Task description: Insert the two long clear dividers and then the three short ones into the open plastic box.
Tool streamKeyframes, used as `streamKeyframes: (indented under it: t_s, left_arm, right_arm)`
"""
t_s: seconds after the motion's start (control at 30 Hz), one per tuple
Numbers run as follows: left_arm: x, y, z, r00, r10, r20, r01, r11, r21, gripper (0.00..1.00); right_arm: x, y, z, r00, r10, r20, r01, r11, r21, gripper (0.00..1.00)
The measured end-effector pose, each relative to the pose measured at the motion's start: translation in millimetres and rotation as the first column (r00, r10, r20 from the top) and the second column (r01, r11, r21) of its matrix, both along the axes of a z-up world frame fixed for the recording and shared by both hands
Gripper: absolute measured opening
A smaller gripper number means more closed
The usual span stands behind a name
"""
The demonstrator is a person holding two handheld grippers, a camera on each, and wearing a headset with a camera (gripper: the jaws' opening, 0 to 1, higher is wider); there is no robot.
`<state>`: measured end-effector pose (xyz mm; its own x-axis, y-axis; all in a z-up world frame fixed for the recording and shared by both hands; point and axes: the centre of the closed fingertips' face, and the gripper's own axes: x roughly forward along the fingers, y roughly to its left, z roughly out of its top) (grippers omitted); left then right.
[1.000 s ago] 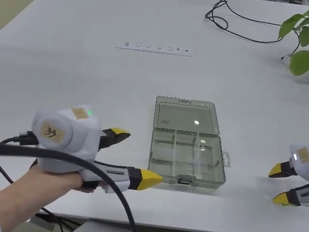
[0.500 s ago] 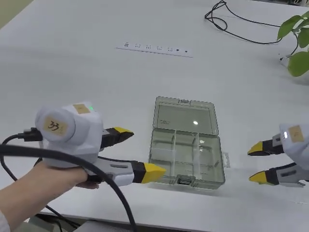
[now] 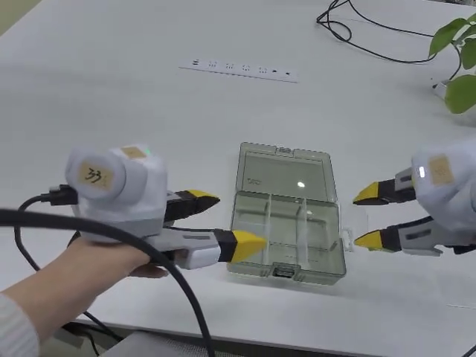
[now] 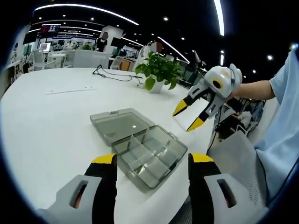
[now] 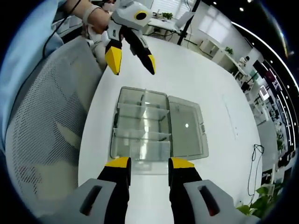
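Note:
The clear plastic box lies open on the white table, its lid folded flat at the far side. Clear dividers stand inside it and split it into several compartments. My left gripper is open with nothing between its jaws, its tips close to the box's left side. On the other side, my right gripper is open too and holds nothing. The box lies just ahead of my left gripper, with my right gripper beyond it. My right gripper faces the box and my left gripper.
A white power strip lies far back on the table. Black cable and a green plant sit at the back right. The table's front edge runs just below the box. A mesh chair stands beside the table.
My right gripper has come up and left from the lower right corner to the box's right side. My left gripper has moved right, closer to the box.

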<state>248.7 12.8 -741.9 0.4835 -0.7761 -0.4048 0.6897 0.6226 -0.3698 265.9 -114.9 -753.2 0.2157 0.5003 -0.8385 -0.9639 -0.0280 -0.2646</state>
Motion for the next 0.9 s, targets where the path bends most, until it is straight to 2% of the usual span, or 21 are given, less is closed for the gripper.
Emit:
streamKeyframes:
  t_s: [0.07,0.1,0.13,0.23,0.3,0.37,0.43,0.5,0.6,0.67,0.8,0.9]
  left_arm:
    - [1.6,-1.0,0.4,0.999,0.011,-0.031,-0.011,1.000,-0.014,0.61]
    - [2.9,-1.4,1.7,1.000,0.011,-0.027,-0.011,1.000,-0.017,0.60]
    - [4.3,-1.7,2.4,1.000,0.013,-0.026,-0.014,1.000,-0.022,0.60]
    - [9.0,-4.3,4.9,0.996,0.043,-0.080,-0.047,0.998,-0.051,0.57]
    - [10.6,-7.5,7.6,0.994,0.051,-0.098,-0.058,0.996,-0.069,0.54]
    - [12.8,-11.1,10.8,0.988,0.066,-0.139,-0.080,0.992,-0.098,0.51]
    - [15.2,-16.0,15.6,0.984,0.067,-0.166,-0.090,0.987,-0.132,0.48]
    - [15.3,-21.7,19.4,0.977,0.055,-0.205,-0.089,0.983,-0.161,0.44]
    - [18.4,-28.7,25.7,0.972,0.044,-0.229,-0.091,0.976,-0.198,0.36]
    - [19.0,-33.7,28.8,0.968,0.032,-0.248,-0.088,0.972,-0.218,0.32]
    - [17.1,-40.4,28.7,0.960,0.015,-0.278,-0.081,0.971,-0.226,0.22]
    - [15.7,-44.5,32.0,0.954,0.010,-0.300,-0.093,0.960,-0.265,0.16]
  right_arm:
    - [1.5,7.8,5.4,1.000,0.003,0.025,-0.003,1.000,-0.004,0.32]
    - [5.0,6.6,3.1,1.000,0.003,0.025,-0.003,1.000,-0.004,0.32]
    - [10.9,8.7,4.7,0.999,-0.007,0.049,0.008,1.000,-0.006,0.32]
    - [13.6,17.9,14.4,0.995,-0.004,0.097,0.006,1.000,-0.017,0.32]
    - [12.9,25.0,20.5,0.993,0.005,0.117,-0.003,1.000,-0.015,0.32]
    - [12.9,32.2,25.5,0.991,0.010,0.136,-0.008,1.000,-0.014,0.32]
    - [13.4,38.1,29.5,0.983,0.044,0.180,-0.038,0.999,-0.034,0.32]
    - [8.3,45.3,30.5,0.983,0.057,0.172,-0.053,0.998,-0.031,0.32]
    - [5.6,53.4,30.7,0.976,0.092,0.196,-0.084,0.995,-0.050,0.32]
    - [3.2,59.2,31.0,0.976,0.098,0.194,-0.091,0.995,-0.045,0.32]
    - [1.4,67.8,35.1,0.976,0.100,0.195,-0.097,0.995,-0.023,0.32]
    - [1.6,70.9,35.1,0.975,0.097,0.198,-0.094,0.995,-0.023,0.32]
